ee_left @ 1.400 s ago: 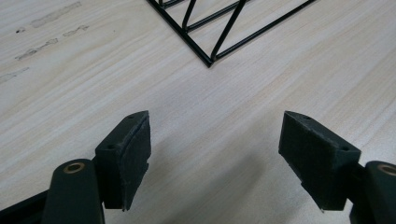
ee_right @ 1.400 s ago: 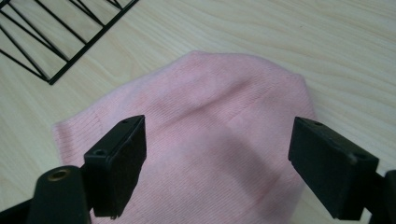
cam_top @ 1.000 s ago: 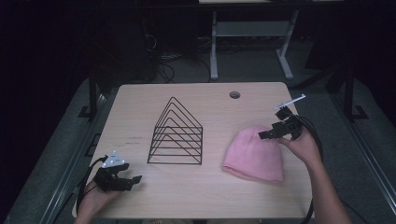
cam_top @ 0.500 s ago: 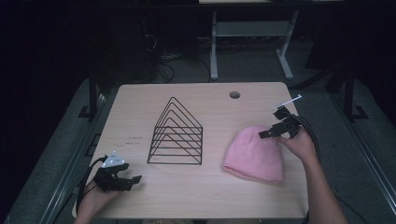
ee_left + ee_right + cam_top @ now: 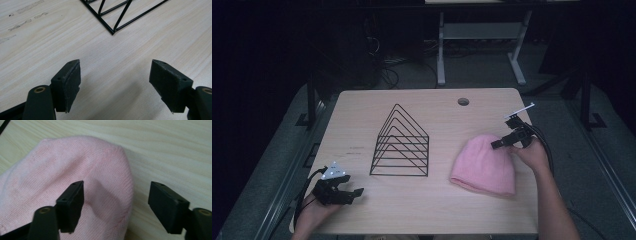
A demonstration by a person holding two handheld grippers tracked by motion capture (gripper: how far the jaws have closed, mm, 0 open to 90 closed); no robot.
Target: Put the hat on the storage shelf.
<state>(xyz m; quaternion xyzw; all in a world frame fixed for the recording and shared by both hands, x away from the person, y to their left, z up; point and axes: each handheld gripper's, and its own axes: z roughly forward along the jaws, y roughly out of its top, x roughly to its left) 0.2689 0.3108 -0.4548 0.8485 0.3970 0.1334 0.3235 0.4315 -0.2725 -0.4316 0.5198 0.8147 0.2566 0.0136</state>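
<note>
— Sitting at the table's [image 5: 362, 105] centre, is the black wire rack [image 5: 401, 144] carrying anything?
— Its slots are standing empty. The pink beanie [image 5: 484, 165] is lying flat at four o'clock from it, nearing the table's right edge.
— And the tools?
— The right gripper [image 5: 507, 141] is spreading its jaws over the beanie's crown, gripping nothing. The left gripper [image 5: 349, 192] is hovering released at seven o'clock, bare wood lying ahead.

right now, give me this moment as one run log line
left gripper: open, over bare table | right gripper: open, straddling edge of pink beanie | wire rack: untouched, table centre
</note>
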